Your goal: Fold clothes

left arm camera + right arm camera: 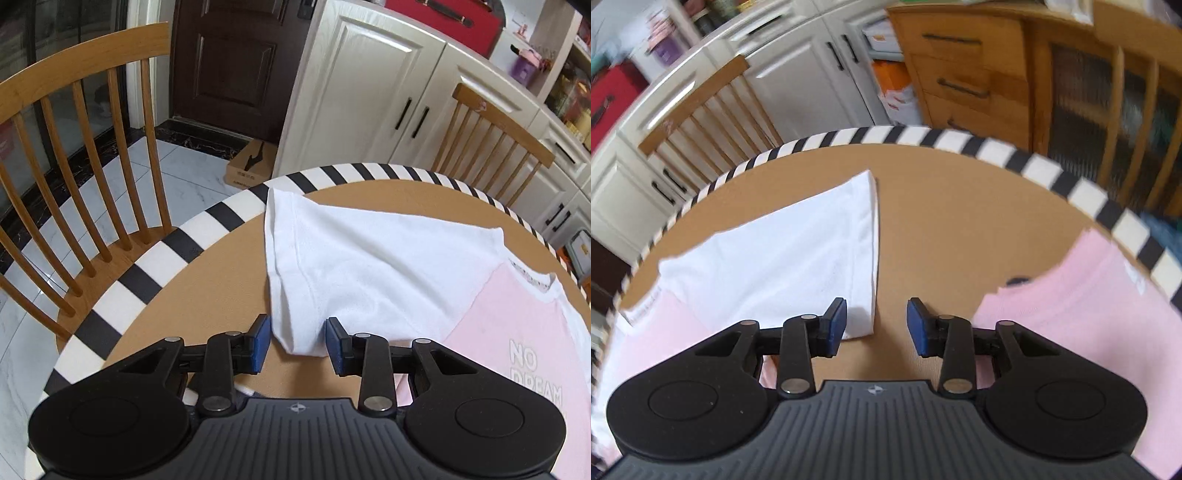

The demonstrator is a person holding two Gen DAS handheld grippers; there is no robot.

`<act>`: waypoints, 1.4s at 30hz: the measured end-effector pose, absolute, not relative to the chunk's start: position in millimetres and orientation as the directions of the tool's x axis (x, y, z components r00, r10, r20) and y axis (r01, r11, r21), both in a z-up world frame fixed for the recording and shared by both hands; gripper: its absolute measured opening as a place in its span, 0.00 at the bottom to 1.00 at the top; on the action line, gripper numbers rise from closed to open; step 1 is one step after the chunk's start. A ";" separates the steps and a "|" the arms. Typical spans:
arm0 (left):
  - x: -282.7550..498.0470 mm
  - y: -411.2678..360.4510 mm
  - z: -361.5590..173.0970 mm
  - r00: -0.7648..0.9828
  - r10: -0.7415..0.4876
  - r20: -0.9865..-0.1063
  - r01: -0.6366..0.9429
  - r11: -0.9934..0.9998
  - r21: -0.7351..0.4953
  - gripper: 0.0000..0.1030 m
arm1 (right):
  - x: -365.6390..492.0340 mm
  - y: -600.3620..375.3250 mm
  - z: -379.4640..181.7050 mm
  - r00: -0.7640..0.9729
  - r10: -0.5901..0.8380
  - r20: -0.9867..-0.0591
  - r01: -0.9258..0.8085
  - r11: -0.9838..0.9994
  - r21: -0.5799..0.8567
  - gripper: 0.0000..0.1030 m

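Shirt (388,266) lies flat on table (207,280). One sleeve (295,295) reaches toward table's far edge, its lower corner between my left claw (297,345) pads. Other sleeve (798,258) just left of my right claw (876,326). Chairs (85,155) beyond table's edge.

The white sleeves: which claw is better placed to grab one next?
Probably the left claw: its open pads already straddle a white sleeve corner. The right claw hovers open over bare table.
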State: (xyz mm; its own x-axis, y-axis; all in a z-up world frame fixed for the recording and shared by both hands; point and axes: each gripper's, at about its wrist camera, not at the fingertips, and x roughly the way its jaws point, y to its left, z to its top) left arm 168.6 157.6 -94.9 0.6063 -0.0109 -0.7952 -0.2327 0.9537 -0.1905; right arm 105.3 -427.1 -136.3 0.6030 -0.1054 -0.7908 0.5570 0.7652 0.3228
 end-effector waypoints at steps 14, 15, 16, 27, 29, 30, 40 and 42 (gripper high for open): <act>175.0 155.4 -98.7 0.598 0.093 -0.796 -0.240 0.968 -0.068 0.05 | 132.1 -405.1 -132.4 0.533 -0.195 -0.824 0.440 0.895 0.073 0.03; 175.6 154.4 -98.5 0.596 0.096 -0.797 -0.237 0.970 -0.060 0.06 | 131.6 -405.5 -133.0 0.533 -0.197 -0.823 0.438 0.896 0.069 0.03; 175.9 153.4 -98.4 0.595 0.103 -0.797 -0.236 0.970 -0.051 0.09 | 130.9 -405.3 -132.7 0.531 -0.204 -0.822 0.435 0.899 0.059 0.05; 127.9 179.2 -76.8 0.577 0.133 -0.806 -0.277 0.960 -0.040 0.49 | 55.5 -394.1 -90.6 0.587 -0.225 -0.777 0.335 0.942 -0.020 0.33; 97.4 176.5 -62.0 0.625 0.077 -0.777 -0.234 0.968 -0.093 0.52 | 20.4 -381.5 -74.6 0.638 -0.130 -0.759 0.263 0.963 0.057 0.45; 85.5 173.6 -57.1 0.639 0.080 -0.765 -0.215 0.974 -0.078 0.57 | 2.9 -375.2 -66.6 0.661 -0.081 -0.746 0.225 0.970 0.094 0.45; -54.4 148.1 -67.0 0.539 -0.036 -0.841 -0.215 0.960 -0.179 0.60 | -127.7 -305.0 -89.4 0.620 0.055 -0.782 0.012 0.997 0.080 0.45; -79.9 140.9 -77.6 0.517 -0.045 -0.855 -0.223 0.957 -0.186 0.60 | -145.6 -300.5 -94.5 0.613 0.038 -0.790 0.006 0.999 0.053 0.45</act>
State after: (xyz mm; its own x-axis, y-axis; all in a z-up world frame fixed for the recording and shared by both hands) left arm -79.9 140.9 -77.6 0.5166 -0.0455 -0.8550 -0.2234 0.9569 -0.1858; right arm -145.6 -300.5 -94.5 0.6125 0.0381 -0.7895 0.0061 0.9986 0.0530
